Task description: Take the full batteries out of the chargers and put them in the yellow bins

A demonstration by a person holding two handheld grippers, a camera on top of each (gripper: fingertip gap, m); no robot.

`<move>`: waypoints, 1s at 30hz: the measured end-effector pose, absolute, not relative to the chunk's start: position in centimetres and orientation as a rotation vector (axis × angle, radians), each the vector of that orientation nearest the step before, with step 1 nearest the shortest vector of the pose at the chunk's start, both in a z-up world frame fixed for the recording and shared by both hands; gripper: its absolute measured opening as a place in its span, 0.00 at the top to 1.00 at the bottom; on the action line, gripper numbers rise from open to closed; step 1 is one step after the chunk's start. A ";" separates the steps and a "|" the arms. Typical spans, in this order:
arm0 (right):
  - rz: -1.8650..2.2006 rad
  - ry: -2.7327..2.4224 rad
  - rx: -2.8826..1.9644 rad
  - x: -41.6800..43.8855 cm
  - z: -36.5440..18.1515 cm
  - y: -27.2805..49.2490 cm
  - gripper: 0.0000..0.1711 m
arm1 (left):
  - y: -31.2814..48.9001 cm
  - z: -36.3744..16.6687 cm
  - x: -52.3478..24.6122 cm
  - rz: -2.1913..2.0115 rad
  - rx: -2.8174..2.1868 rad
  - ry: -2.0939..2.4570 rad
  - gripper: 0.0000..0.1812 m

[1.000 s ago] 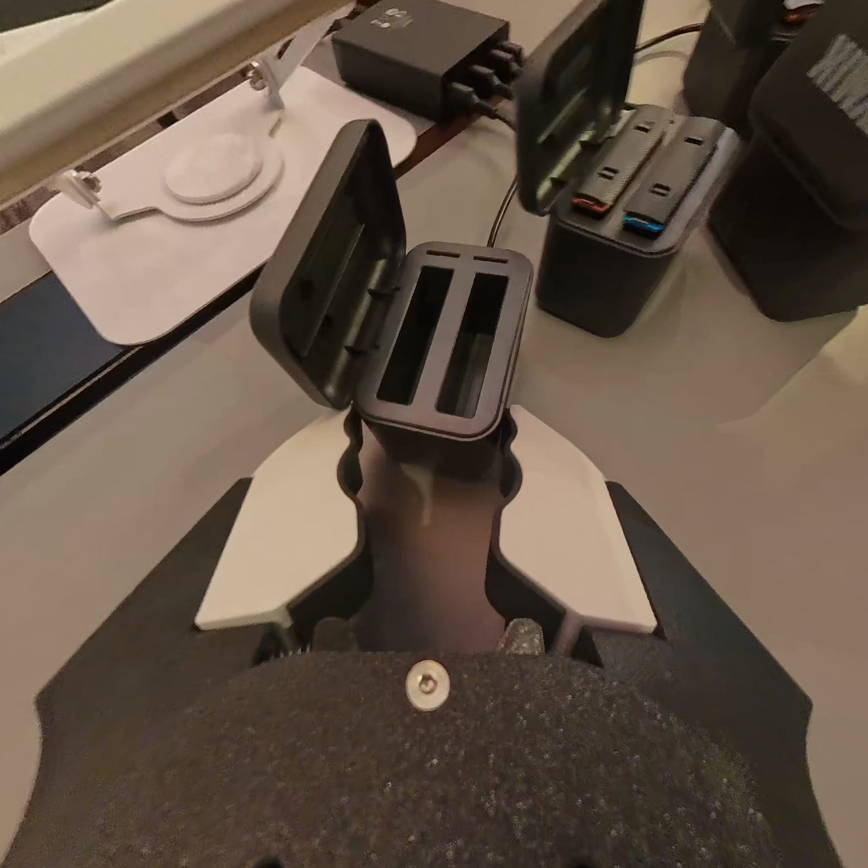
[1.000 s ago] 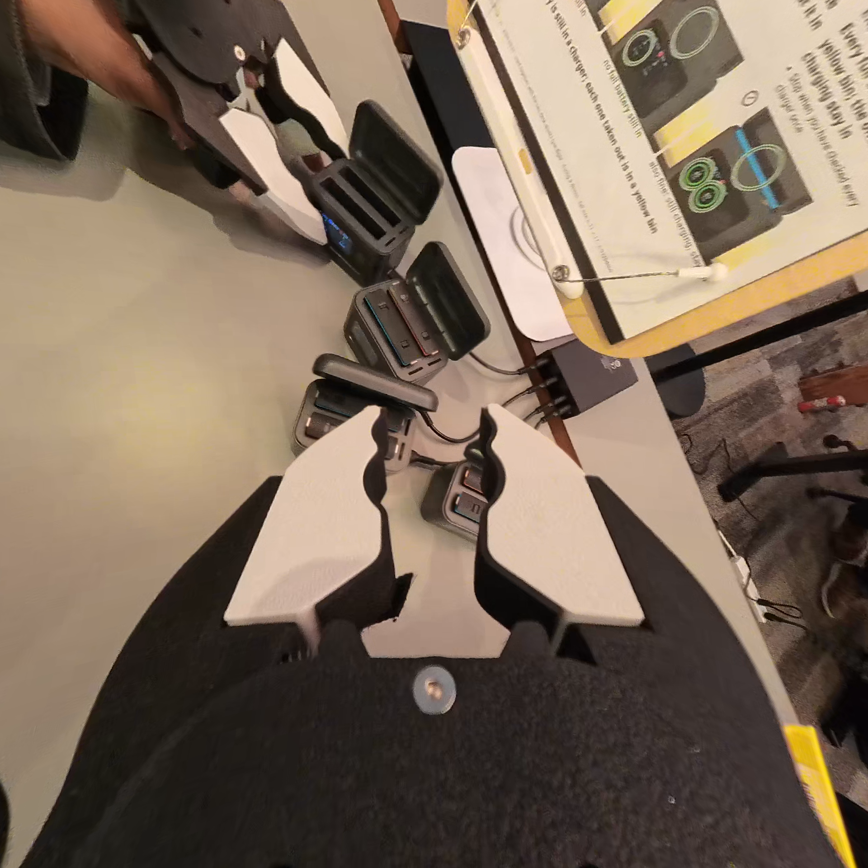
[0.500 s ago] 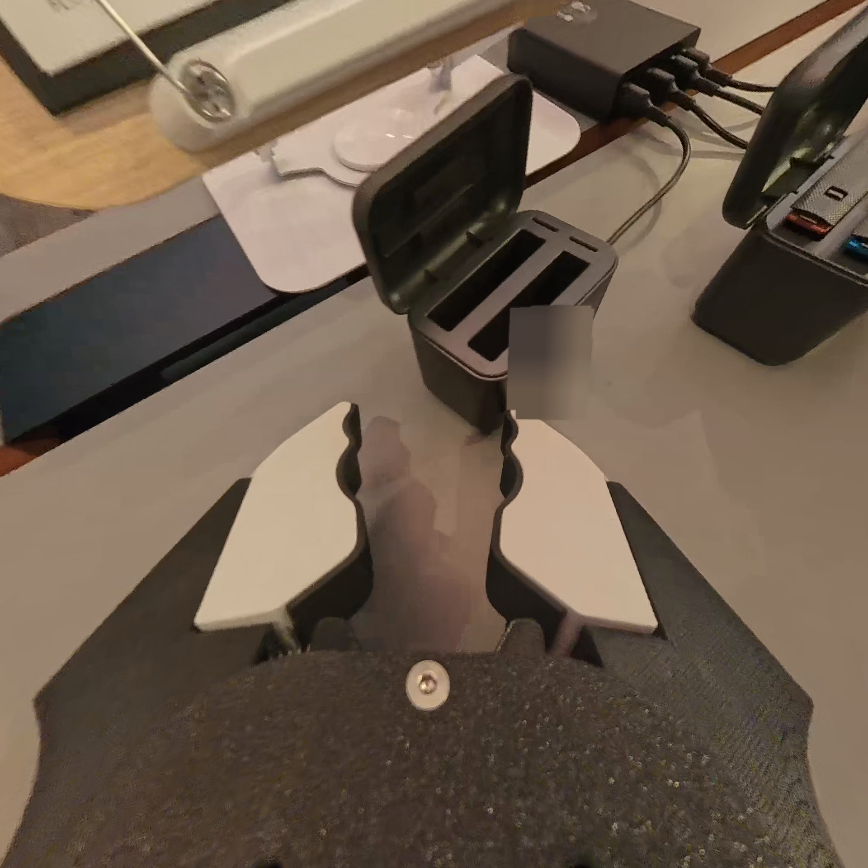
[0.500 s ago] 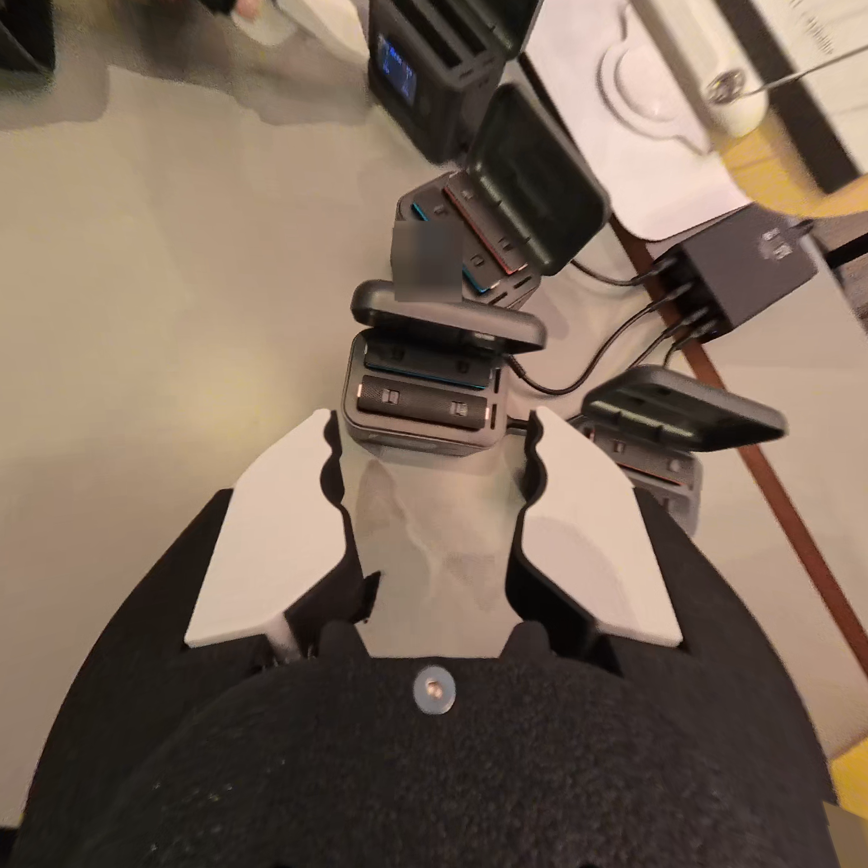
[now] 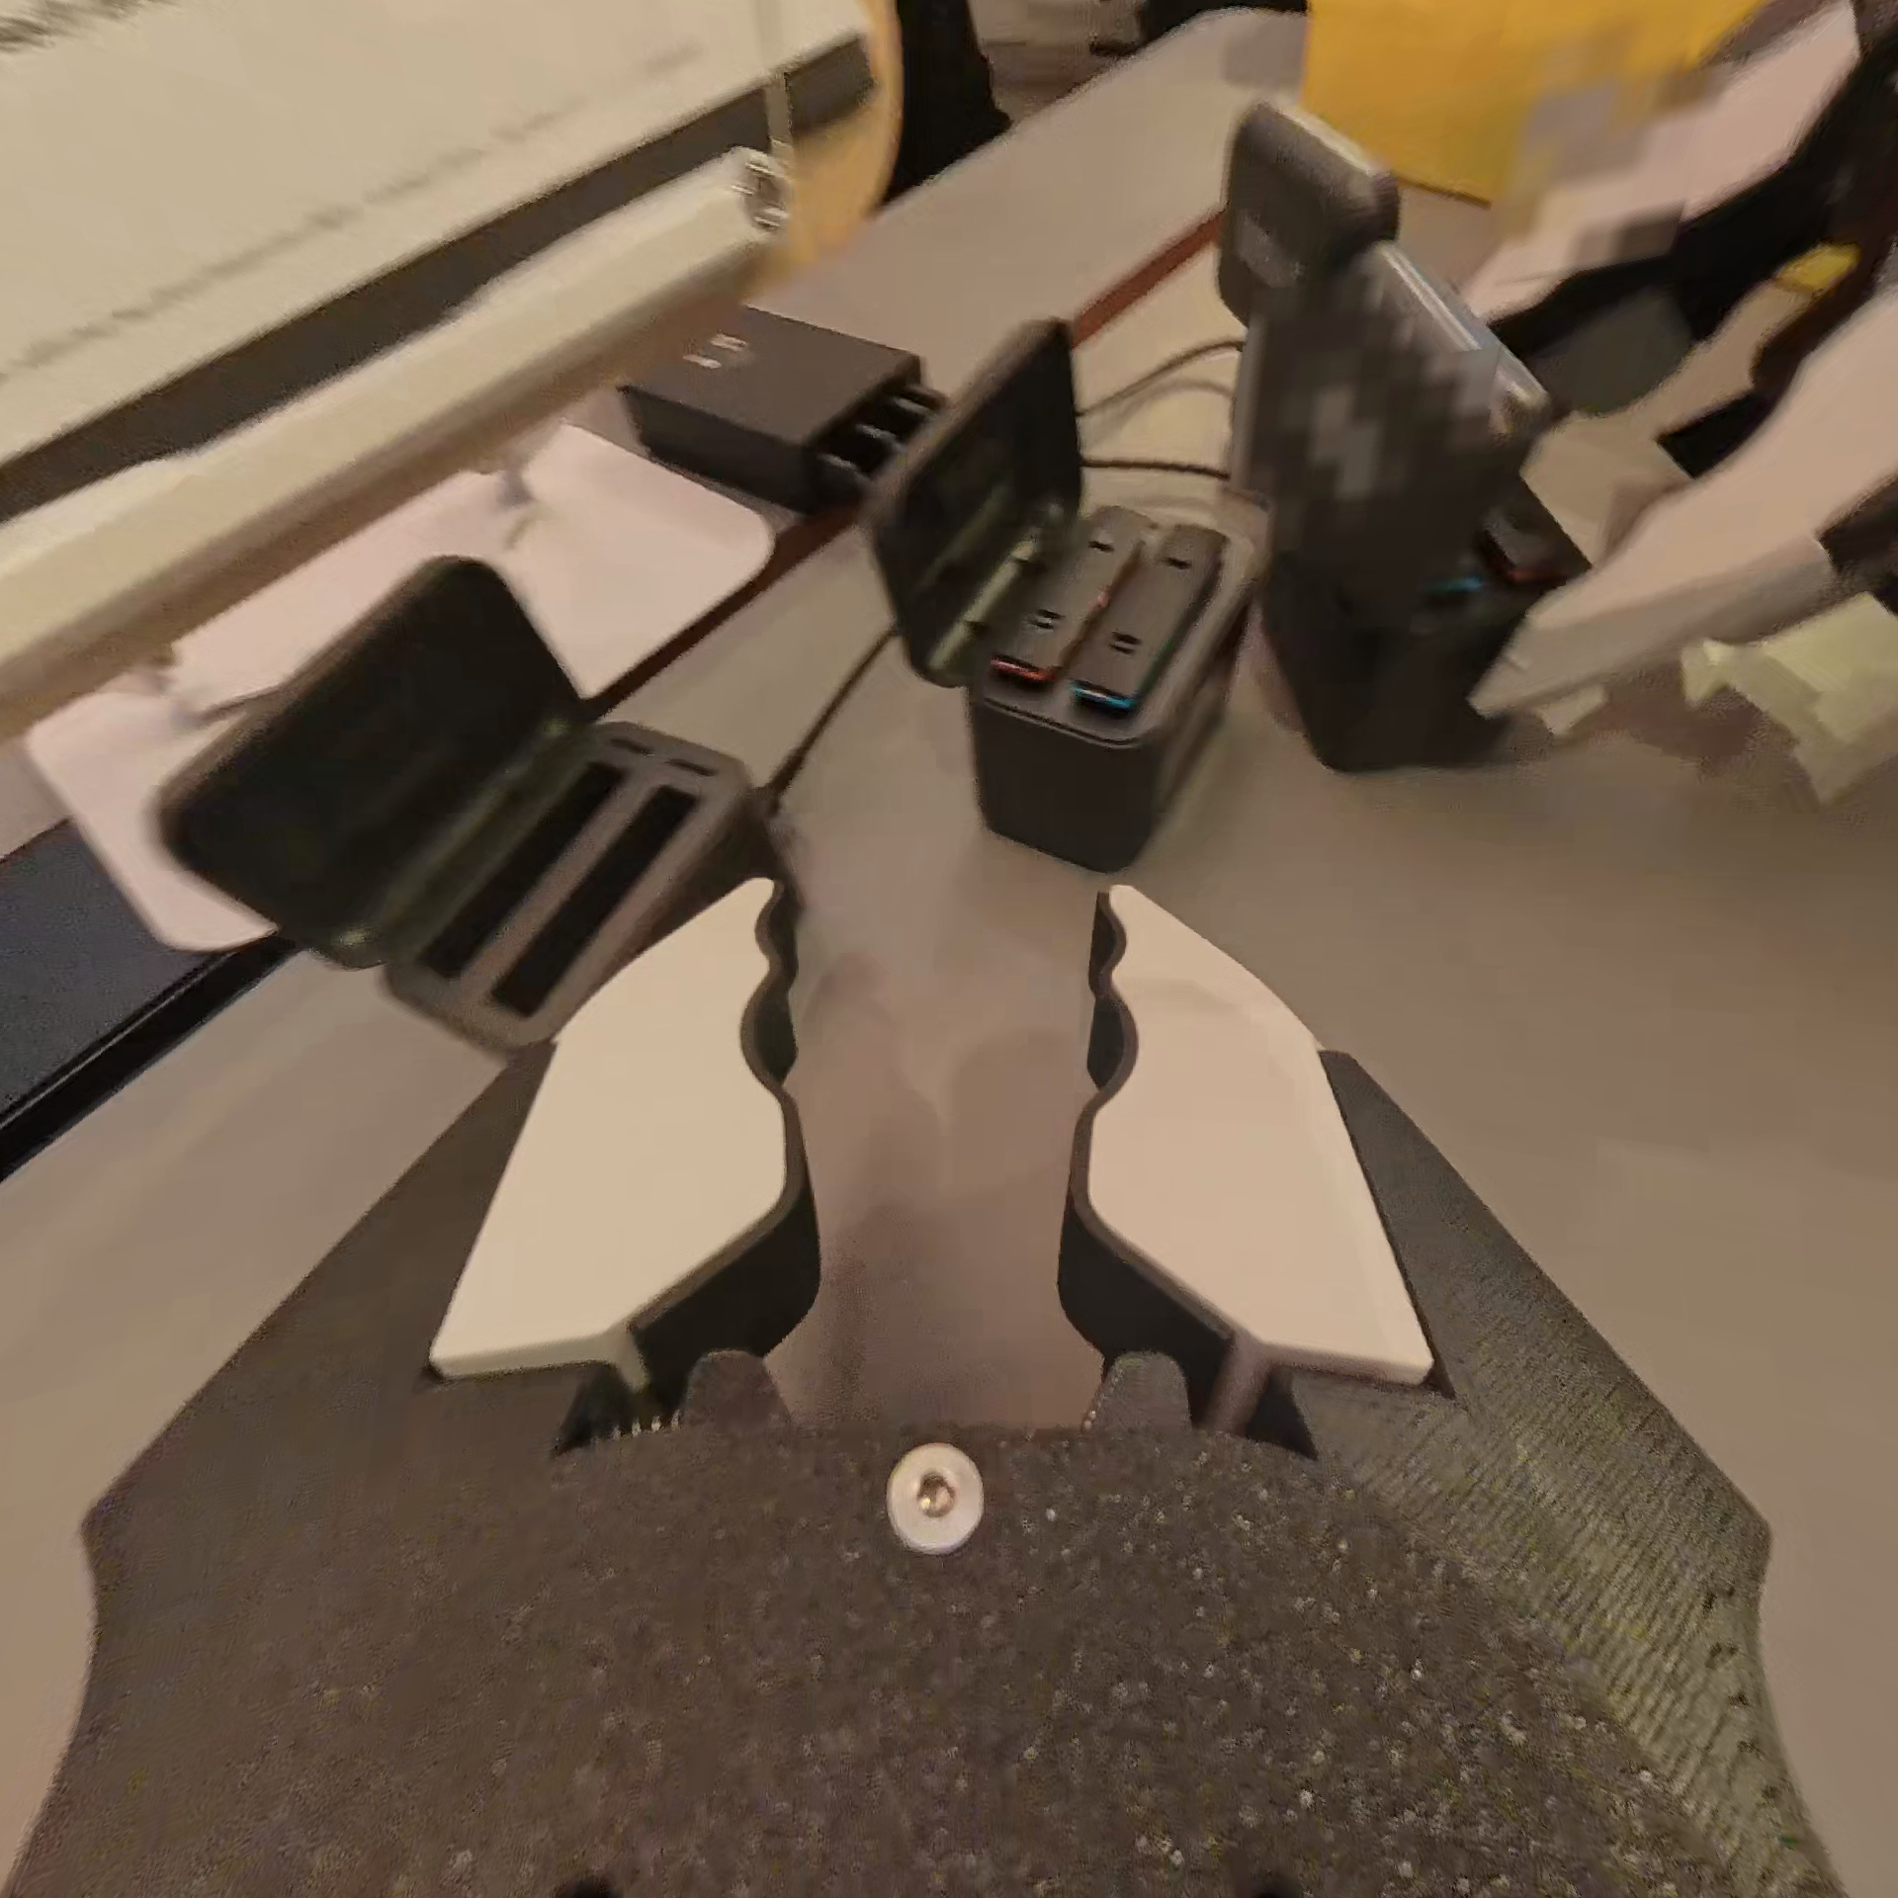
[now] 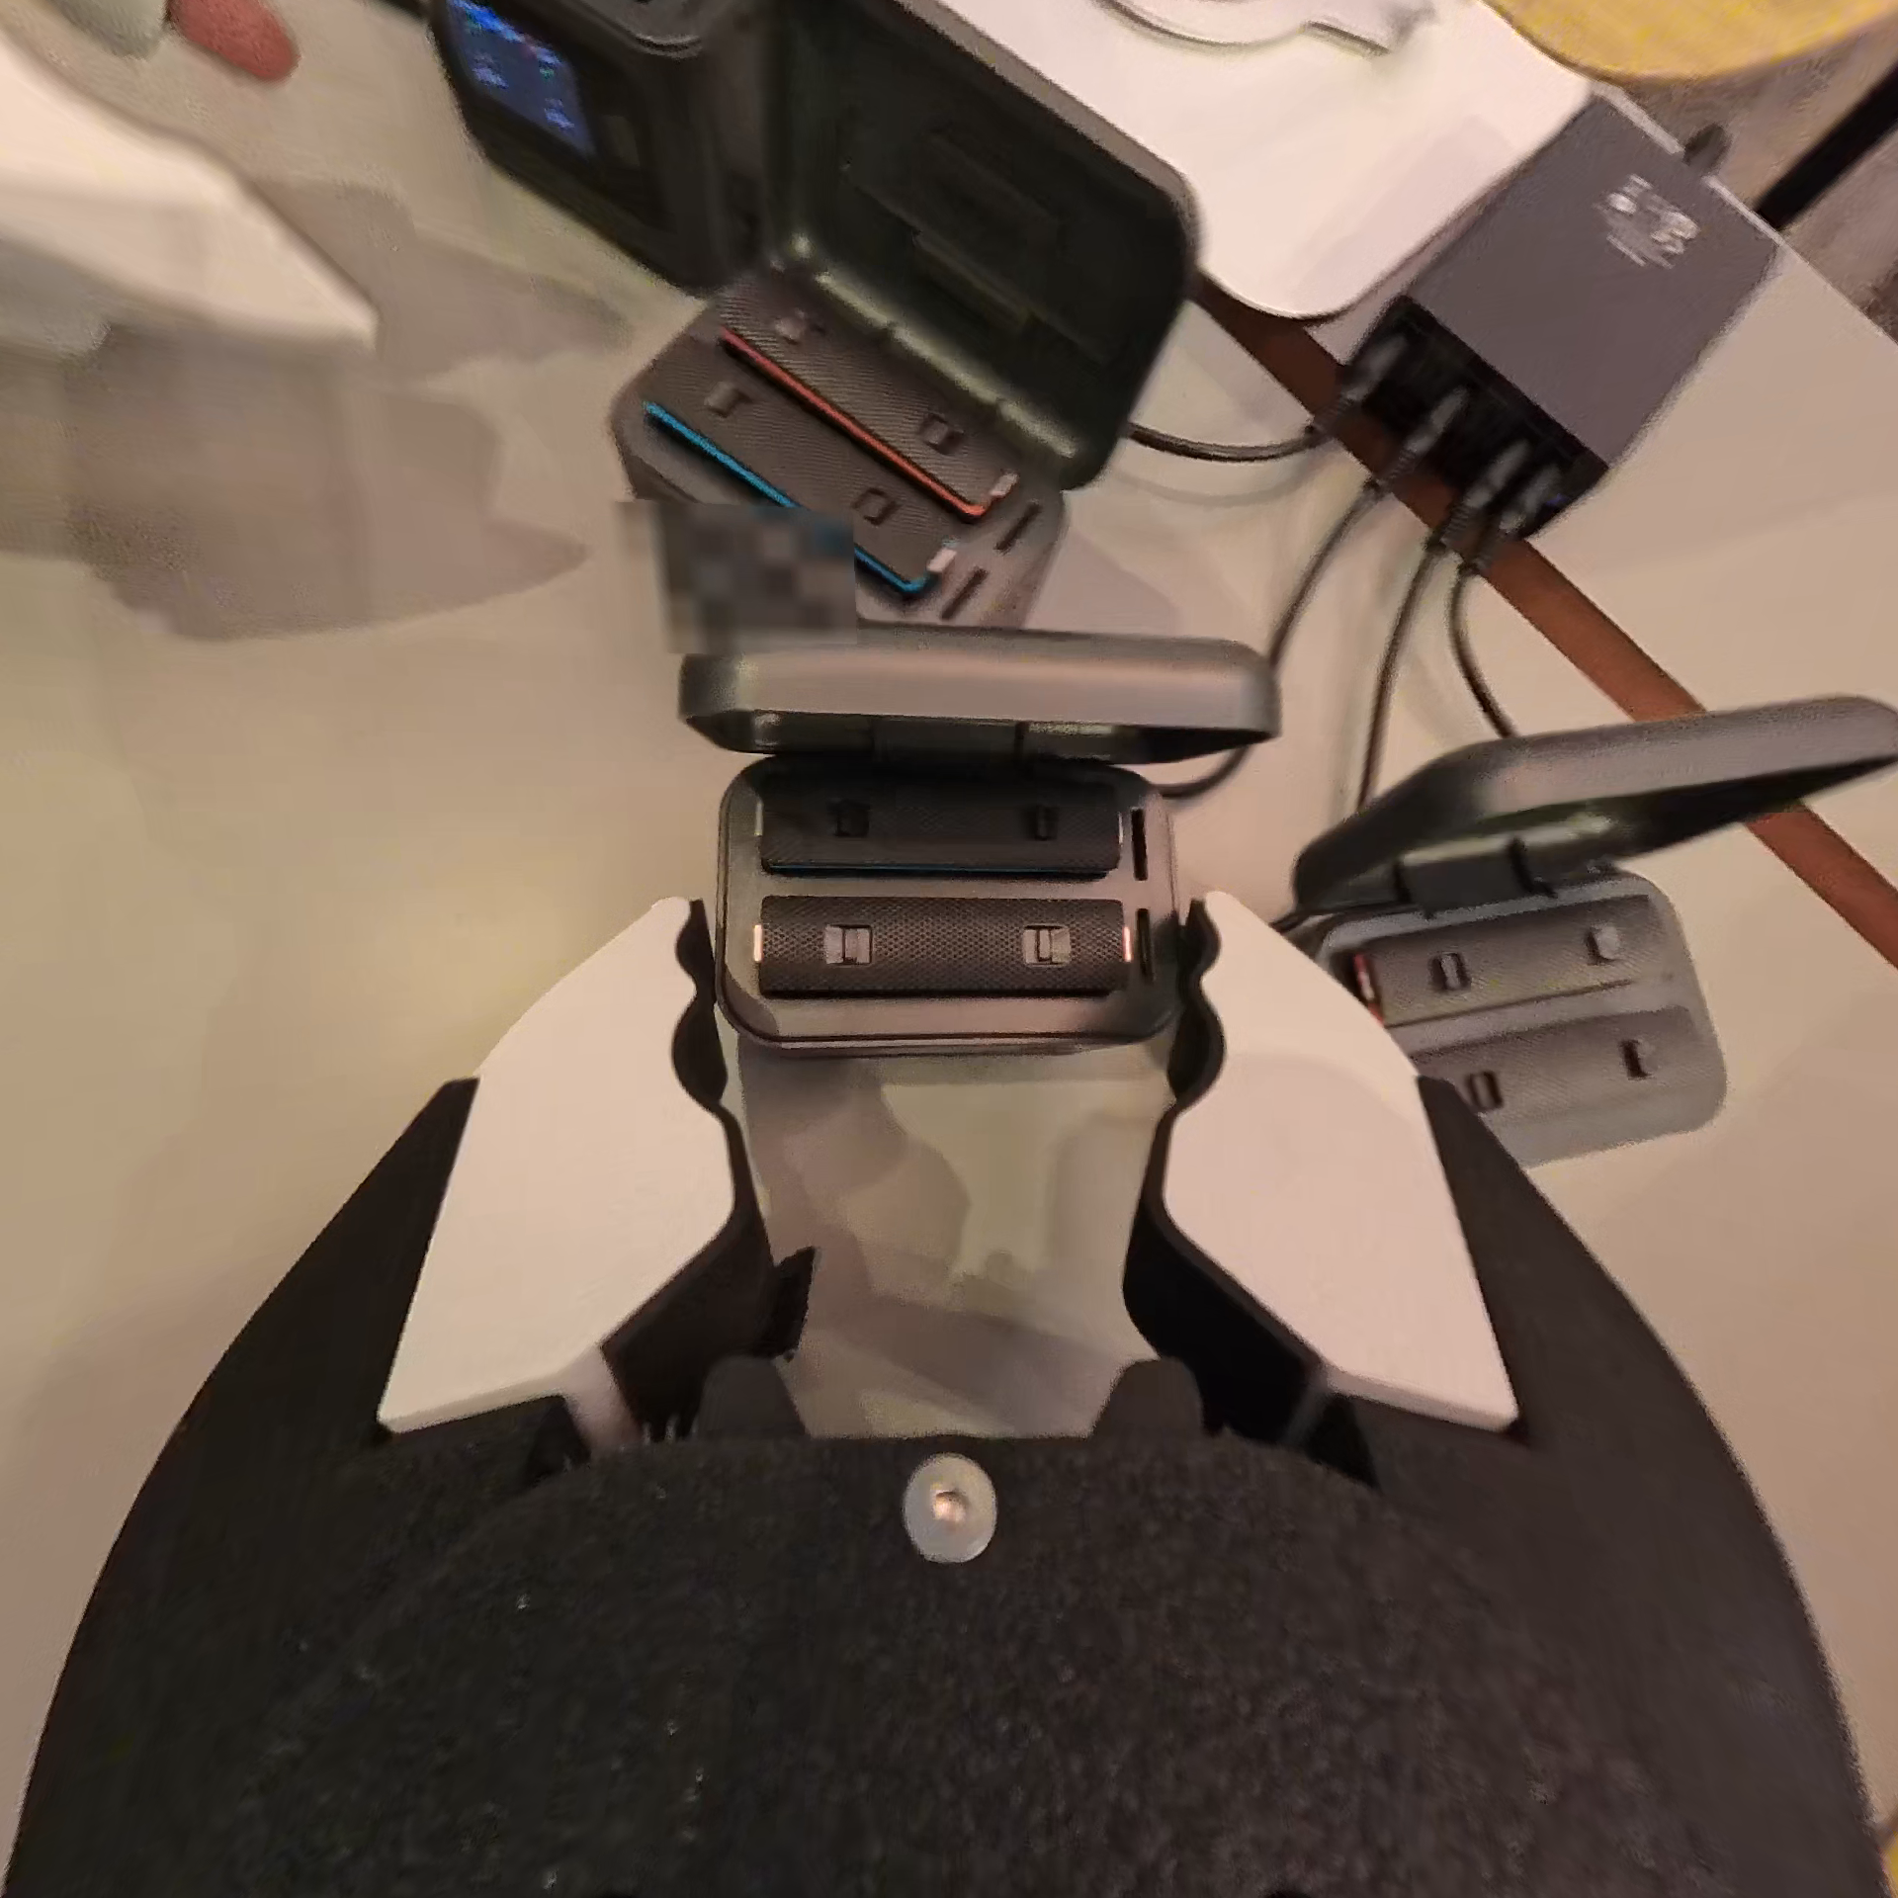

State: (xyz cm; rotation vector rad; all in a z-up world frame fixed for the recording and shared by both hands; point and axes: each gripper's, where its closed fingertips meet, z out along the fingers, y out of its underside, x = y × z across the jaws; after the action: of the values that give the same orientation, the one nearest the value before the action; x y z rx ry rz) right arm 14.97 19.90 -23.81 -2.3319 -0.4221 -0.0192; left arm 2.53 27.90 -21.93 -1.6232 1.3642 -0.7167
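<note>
My left gripper (image 5: 940,904) is open and empty over the table. An empty charger (image 5: 575,883) with its lid up sits just left of its fingertips. Ahead stands a charger (image 5: 1109,719) holding two batteries, one red-edged and one blue-edged. My right gripper (image 6: 945,909) is open. Its fingertips flank a third open charger (image 6: 1155,924) that holds two black batteries, the nearer battery (image 6: 940,945) lying between the tips. It also shows at that charger in the left wrist view (image 5: 1643,575). A yellow bin (image 5: 1489,82) stands at the back right.
A fourth open charger (image 6: 1520,1017) with two batteries sits right of my right gripper. A black power hub (image 6: 1571,298) with several cables lies at the table's far edge. A white pad (image 5: 637,555) and a propped instruction board (image 5: 308,257) stand behind the chargers. To reach the black power hub (image 6: 1571,298) in a straight line is about 20 cm for my right fingers, about 25 cm for my left. It turns up in the left wrist view (image 5: 788,373) as well.
My left gripper has backed off the empty charger and swung right, so the charger now sits to its left. My right gripper has opened wider and moved in around the third charger.
</note>
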 end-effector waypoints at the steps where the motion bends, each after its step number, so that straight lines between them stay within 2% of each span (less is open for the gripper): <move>1: -0.035 -0.390 -2.334 15.6 -23.8 19.9 0.50 | 27.2 -22.4 3.1 -0.709 -1.615 1.402 0.69; 7: -0.057 -0.331 -2.341 16.9 -23.3 19.6 0.51 | 25.5 -25.0 6.1 -0.680 -1.640 1.547 0.62; 13: 0.021 -0.325 -2.238 15.3 -16.3 19.4 0.55 | 26.1 -26.4 8.1 -0.662 -1.691 1.594 0.58; 17: 0.109 -0.377 -2.263 12.5 -14.4 20.9 0.55 | 26.5 -26.6 9.4 -0.678 -1.712 1.598 0.59; 19: 0.117 -0.422 -2.320 11.7 -14.5 22.2 0.55 | 26.6 -26.5 9.6 -0.664 -1.709 1.589 0.66; 22: 0.178 -0.711 -2.412 9.9 -15.8 23.3 0.65 | 26.5 -26.5 9.4 -0.669 -1.705 1.594 0.67; 27: -0.042 -1.459 -2.230 9.4 -18.8 24.3 0.82 | 26.4 -26.5 9.1 -0.671 -1.689 1.608 0.68; 30: -0.094 -1.579 -2.238 9.4 -20.6 24.9 0.84 | 26.4 -26.5 8.8 -0.673 -1.684 1.614 0.68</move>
State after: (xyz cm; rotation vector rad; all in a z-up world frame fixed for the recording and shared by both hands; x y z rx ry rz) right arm 9.42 24.87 -20.62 -2.2379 -1.5790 -0.0935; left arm 8.84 26.41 -26.47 -1.6841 1.6137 -0.6729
